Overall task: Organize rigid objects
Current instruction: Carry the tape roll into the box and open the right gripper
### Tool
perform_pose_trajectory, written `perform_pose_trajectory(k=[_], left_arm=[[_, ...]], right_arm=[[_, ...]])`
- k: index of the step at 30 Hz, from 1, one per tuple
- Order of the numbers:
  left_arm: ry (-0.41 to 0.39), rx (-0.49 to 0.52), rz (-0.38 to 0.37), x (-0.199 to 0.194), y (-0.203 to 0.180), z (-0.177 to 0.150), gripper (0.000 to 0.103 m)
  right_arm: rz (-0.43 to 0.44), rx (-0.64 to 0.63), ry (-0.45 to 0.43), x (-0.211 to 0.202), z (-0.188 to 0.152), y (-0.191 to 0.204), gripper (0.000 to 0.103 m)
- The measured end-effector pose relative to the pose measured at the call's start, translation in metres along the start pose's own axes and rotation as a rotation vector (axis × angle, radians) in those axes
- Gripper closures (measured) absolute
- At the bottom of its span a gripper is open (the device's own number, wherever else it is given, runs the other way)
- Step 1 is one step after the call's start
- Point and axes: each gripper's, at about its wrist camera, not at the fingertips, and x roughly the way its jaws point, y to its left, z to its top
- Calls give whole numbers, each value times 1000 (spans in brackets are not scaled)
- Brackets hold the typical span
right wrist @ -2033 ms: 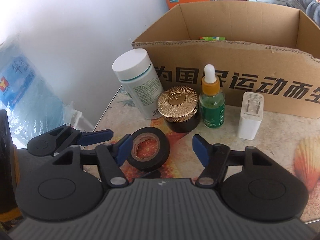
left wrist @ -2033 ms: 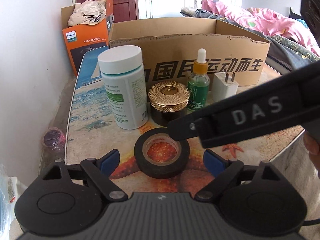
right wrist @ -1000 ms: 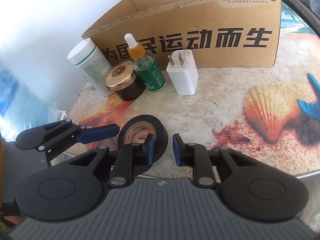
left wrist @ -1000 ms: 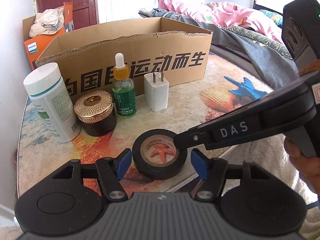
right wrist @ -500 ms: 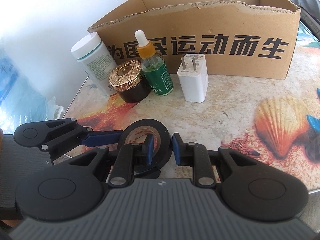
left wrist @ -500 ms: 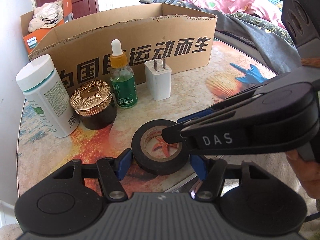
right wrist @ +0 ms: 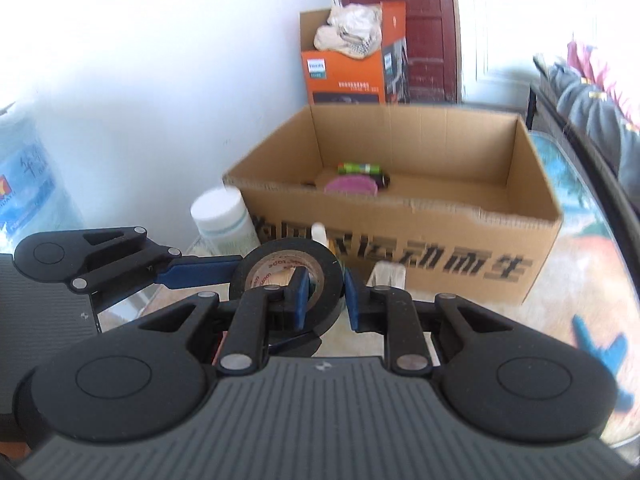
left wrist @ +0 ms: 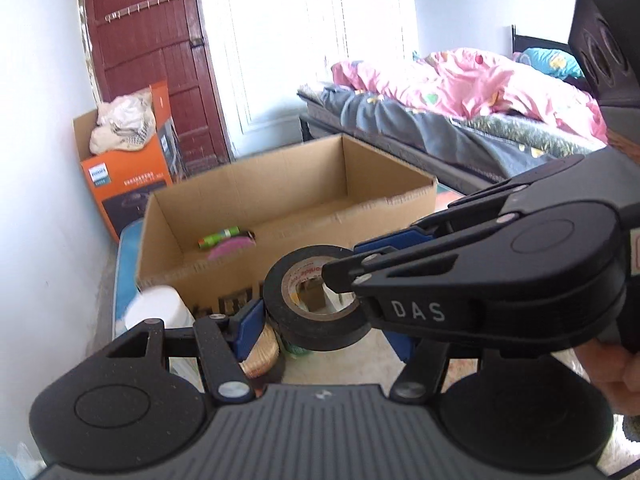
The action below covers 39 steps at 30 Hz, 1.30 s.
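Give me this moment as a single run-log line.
held: black tape roll | right gripper: shut on roll wall | left gripper: fingers on roll's outer sides | roll: off table | cardboard box: open, behind

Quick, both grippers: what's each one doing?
Left gripper: closed across the tape roll, outside.
Right gripper: shut on the tape roll's wall.

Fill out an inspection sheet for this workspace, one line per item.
Surface: printed seashell tabletop, partly covered.
Job's things: black tape roll lifted off the table; cardboard box open, with a green tube and pink item inside.
Clutter: white bottle, gold-lidded jar, white charger in front of the box.
Grippers: right gripper shut on the roll's wall; left gripper clasps its outside.
Cables: nothing seen.
Surroundings: orange box, red door, bed.
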Motion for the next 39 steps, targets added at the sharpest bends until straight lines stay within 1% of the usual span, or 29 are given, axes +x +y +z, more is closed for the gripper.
perform_pose_trajectory(k=[2,4,6,7,9,10,13,15,18,23,24,25,28,31,34,37,39], left_arm=[[-34,6,16,-1,7,21,39],[-50,3,29,2,15,41,39],[-44,-7,22,15,25,62,39],[-26,-25,9,25,31,72,39],[35,-65,-22,48,45,89,39],[80,-94,-43,62,53,96,39],[241,-191,-106,106,74,105,39],[344,-236,-146,137,88,101,39],[473,-318,-191,176,103,90,39],[604,-365,-206,210,111,78,39],[624,-382,-205,216,109,75,39],[636,-393,-205,219,109,72,39],[661,-405,-197,228,108,68,39],[671,-403,-191,232,109,67,39],[674,-401,-187,233,109,68,37],[668,-406,-182,230,110,70,36],[655,-407,-174,223,110,72,36]], right_arm=[[0,-30,-37,-2,27,-5,84],[4,-54,-56,1,49,-11,84],[3,-62,-46,11,71,-20,84],[3,-66,-32,18,83,-26,84],[18,-52,28,41,104,-40,84],[32,-34,68,53,110,-49,84],[92,50,236,108,127,-77,84],[115,109,336,142,128,-94,84],[134,143,449,180,123,-108,84],[178,181,595,221,108,-117,84],[184,185,610,225,106,-117,83],[189,184,621,224,99,-114,83],[200,177,644,232,94,-111,83],[198,179,661,240,89,-109,83],[212,207,685,249,85,-111,82],[217,227,673,249,85,-114,82],[232,253,637,242,87,-117,81]])
